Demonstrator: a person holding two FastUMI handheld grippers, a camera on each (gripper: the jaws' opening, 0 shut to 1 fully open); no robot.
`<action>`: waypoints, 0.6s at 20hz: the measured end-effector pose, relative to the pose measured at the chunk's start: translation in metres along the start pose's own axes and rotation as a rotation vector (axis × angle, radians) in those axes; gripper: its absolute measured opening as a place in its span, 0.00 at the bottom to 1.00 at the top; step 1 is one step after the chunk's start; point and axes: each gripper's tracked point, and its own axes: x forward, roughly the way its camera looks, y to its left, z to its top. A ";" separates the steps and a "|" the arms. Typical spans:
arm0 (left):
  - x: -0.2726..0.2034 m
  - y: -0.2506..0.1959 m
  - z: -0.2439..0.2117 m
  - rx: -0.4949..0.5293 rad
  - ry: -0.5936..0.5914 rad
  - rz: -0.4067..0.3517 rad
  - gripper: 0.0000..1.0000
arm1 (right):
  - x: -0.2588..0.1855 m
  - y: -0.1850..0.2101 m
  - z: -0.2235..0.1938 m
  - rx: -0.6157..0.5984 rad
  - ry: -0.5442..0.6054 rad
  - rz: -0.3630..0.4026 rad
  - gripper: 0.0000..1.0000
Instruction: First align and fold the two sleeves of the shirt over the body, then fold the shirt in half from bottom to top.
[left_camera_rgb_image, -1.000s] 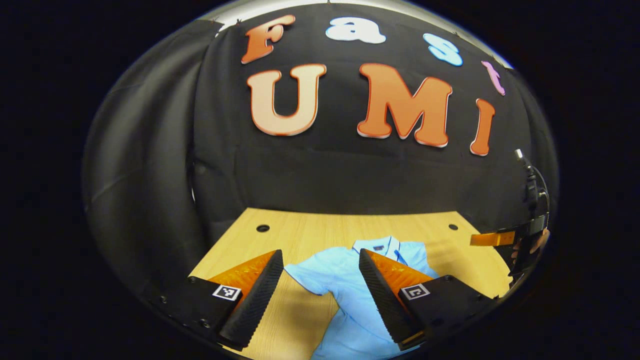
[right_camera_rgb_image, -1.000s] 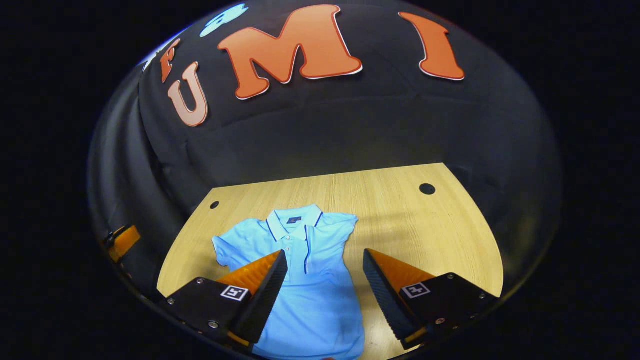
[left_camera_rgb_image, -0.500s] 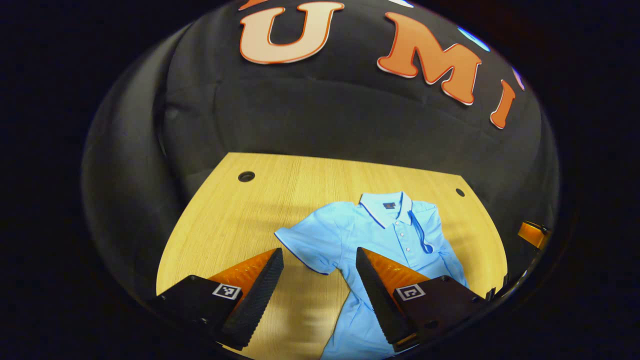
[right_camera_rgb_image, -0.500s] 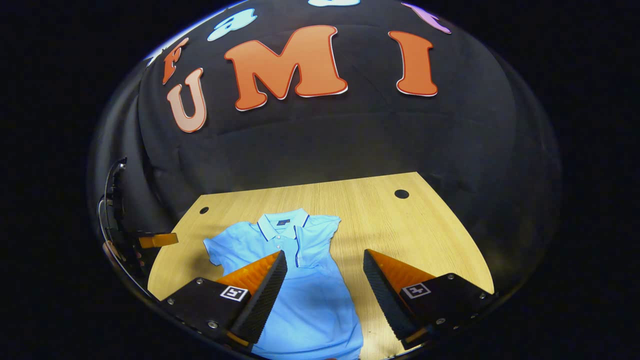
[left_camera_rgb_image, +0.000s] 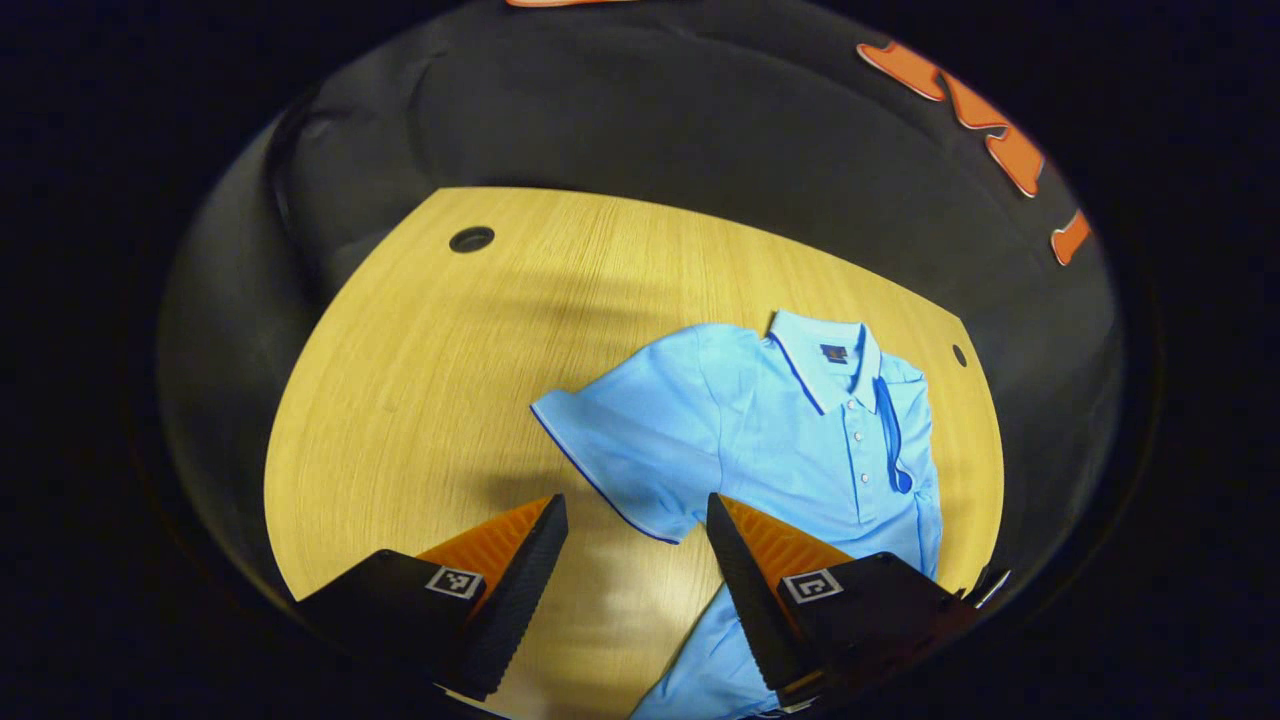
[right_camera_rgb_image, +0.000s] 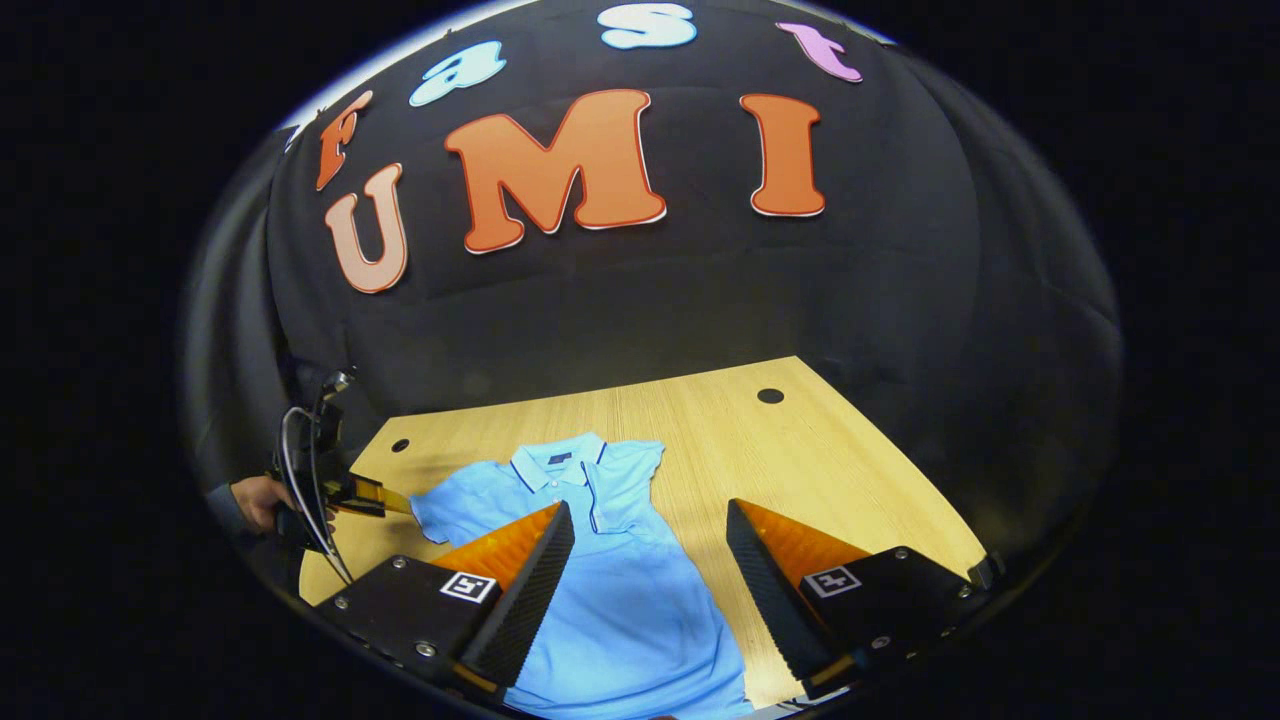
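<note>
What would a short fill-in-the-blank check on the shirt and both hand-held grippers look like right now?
1. The light blue polo shirt lies on the wooden ____.
2. The left hand-held gripper hangs with its jaws ____ over the outspread sleeve.
3. The sleeve on the shirt's other side is already folded ____ the body.
4. The right hand-held gripper holds ____ between its fingers.

Missing words: table; open; over; nothing
</note>
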 end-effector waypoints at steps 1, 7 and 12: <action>0.009 0.006 0.001 -0.019 0.018 0.036 0.93 | -0.002 -0.002 -0.001 -0.005 -0.001 -0.006 0.96; 0.044 0.011 0.010 -0.098 0.091 0.078 0.89 | -0.012 -0.012 0.000 -0.008 -0.014 -0.037 0.96; 0.066 0.020 0.008 -0.093 0.139 0.156 0.76 | -0.018 -0.018 -0.006 0.009 -0.012 -0.052 0.96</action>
